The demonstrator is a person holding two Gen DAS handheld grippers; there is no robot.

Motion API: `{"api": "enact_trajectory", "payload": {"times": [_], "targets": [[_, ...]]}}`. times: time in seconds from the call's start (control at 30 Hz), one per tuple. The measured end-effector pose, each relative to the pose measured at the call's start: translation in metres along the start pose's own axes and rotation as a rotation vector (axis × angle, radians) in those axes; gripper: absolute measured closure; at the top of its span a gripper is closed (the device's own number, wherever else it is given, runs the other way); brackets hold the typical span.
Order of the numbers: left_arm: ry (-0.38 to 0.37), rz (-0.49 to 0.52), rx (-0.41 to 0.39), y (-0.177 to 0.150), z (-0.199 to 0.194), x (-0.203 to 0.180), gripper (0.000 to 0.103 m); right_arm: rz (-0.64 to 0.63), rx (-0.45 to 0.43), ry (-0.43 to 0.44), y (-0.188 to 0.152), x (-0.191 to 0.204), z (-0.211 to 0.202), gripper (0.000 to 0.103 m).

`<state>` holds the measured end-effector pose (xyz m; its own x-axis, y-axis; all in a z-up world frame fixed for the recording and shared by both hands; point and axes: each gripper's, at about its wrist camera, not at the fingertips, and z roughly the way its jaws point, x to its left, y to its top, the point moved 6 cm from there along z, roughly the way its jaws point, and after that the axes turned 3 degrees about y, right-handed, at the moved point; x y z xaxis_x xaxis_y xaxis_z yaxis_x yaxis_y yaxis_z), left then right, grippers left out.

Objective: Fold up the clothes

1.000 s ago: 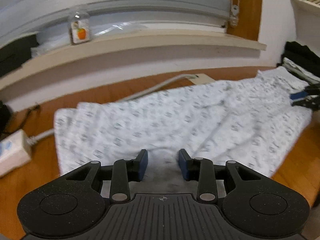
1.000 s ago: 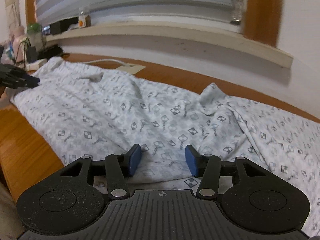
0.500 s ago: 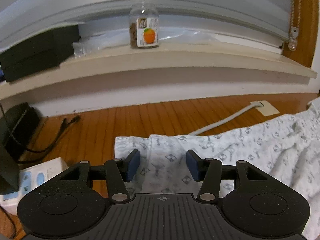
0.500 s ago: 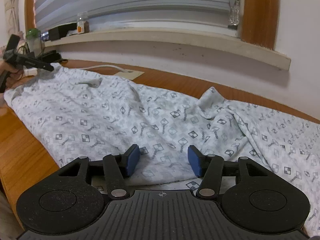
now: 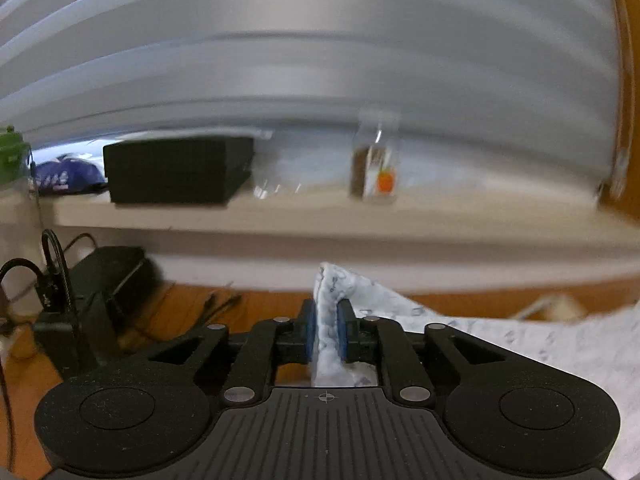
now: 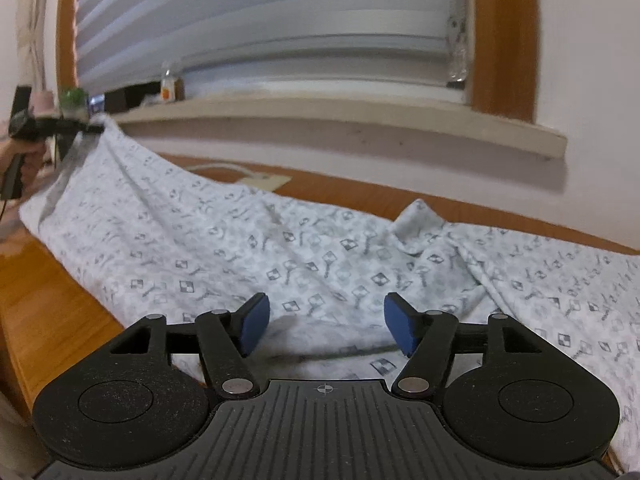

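Observation:
A white patterned garment (image 6: 248,240) lies spread over the wooden table (image 6: 48,300). My left gripper (image 5: 326,330) is closing on a corner of that garment (image 5: 332,292), the blue pads pressing the cloth, which stands up between them. In the right wrist view the left gripper (image 6: 96,128) holds that corner lifted at the far left, with a hand behind it. My right gripper (image 6: 326,324) hovers low over the near hem with its jaws opening wide; cloth lies beneath them, not pinched.
A window sill (image 5: 320,208) carries a black box (image 5: 176,170) and a small jar (image 5: 376,172). Cables and a dark adapter (image 5: 108,276) sit at the table's left. A white cable and socket plate (image 6: 264,182) lie behind the garment.
The left gripper swung left, shut on the garment's corner and lifted it. The right gripper's jaws spread wider over the hem while staying in place.

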<state>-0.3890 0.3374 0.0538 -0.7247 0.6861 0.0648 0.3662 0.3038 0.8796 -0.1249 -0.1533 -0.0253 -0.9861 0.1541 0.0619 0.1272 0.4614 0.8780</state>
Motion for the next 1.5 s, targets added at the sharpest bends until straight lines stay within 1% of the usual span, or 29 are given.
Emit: {"api": "enact_trajectory", "payload": {"times": [0.07,0.1,0.13,0.17,0.2,0.27,0.3,0.37,0.4,0.47,0.5,0.6,0.73,0.8,0.87,0.93,1.03,1.1,1.23,1.4,1.5], "targets": [[0.022,0.031,0.039,-0.008,0.008,-0.003,0.077,0.021,0.000,0.001,0.000,-0.004,0.000,0.039],[0.029,0.032,0.041,-0.010,0.008,-0.006,0.076,0.028,0.004,0.004,0.000,-0.005,0.000,0.038],[0.027,0.028,0.035,-0.010,0.006,-0.009,0.071,0.034,0.007,0.005,0.001,-0.006,0.001,0.038],[0.024,0.024,0.027,-0.009,0.004,-0.013,0.063,0.038,0.011,0.004,0.001,-0.006,0.001,0.038],[0.021,0.019,0.019,-0.008,0.001,-0.017,0.058,0.040,0.015,0.001,0.001,-0.006,0.002,0.038],[-0.014,0.048,-0.006,-0.002,-0.005,-0.035,0.047,0.041,0.022,-0.002,0.001,-0.006,0.003,0.038],[-0.034,0.064,-0.018,0.002,-0.009,-0.045,0.045,0.040,0.025,-0.001,0.001,-0.006,0.003,0.037],[-0.085,0.089,-0.042,0.008,-0.015,-0.069,0.035,0.043,0.028,0.001,0.001,-0.006,0.003,0.036],[-0.119,0.097,-0.054,0.010,-0.018,-0.083,0.034,0.045,0.029,0.001,0.001,-0.006,0.003,0.036],[-0.214,0.107,-0.052,0.010,-0.018,-0.116,0.033,0.049,0.029,0.002,0.000,-0.006,0.003,0.035],[-0.260,0.112,-0.044,0.009,-0.015,-0.134,0.033,0.050,0.028,0.001,0.000,-0.006,0.003,0.034],[-0.365,0.156,-0.021,0.005,-0.004,-0.191,0.031,0.052,0.023,0.001,0.000,-0.006,0.002,0.034],[-0.455,0.243,-0.009,-0.003,0.007,-0.258,0.030,0.056,0.017,-0.002,0.000,-0.007,0.000,0.033],[-0.492,0.270,0.000,-0.006,0.012,-0.283,0.029,0.062,0.013,-0.006,0.001,-0.007,0.000,0.033],[-0.521,0.290,0.007,-0.011,0.015,-0.300,0.028,0.071,0.004,-0.013,0.001,-0.008,-0.002,0.033],[-0.547,0.303,0.020,-0.019,0.018,-0.310,0.026,0.085,-0.018,-0.025,0.001,-0.010,-0.006,0.033],[-0.578,0.320,0.045,-0.032,0.025,-0.319,0.025,0.121,-0.067,-0.044,0.001,-0.016,-0.015,0.033],[-0.555,0.344,0.067,-0.034,0.027,-0.323,0.025,0.151,-0.088,-0.042,0.000,-0.020,-0.018,0.033],[-0.538,0.359,0.035,-0.035,0.022,-0.322,0.019,0.180,-0.099,-0.032,0.000,-0.023,-0.019,0.033],[-0.531,0.341,-0.035,-0.030,0.014,-0.319,0.017,0.201,-0.131,-0.029,0.000,-0.025,-0.024,0.033],[-0.543,0.310,-0.041,-0.028,0.013,-0.314,0.016,0.210,-0.145,-0.027,0.000,-0.027,-0.026,0.033]]}}
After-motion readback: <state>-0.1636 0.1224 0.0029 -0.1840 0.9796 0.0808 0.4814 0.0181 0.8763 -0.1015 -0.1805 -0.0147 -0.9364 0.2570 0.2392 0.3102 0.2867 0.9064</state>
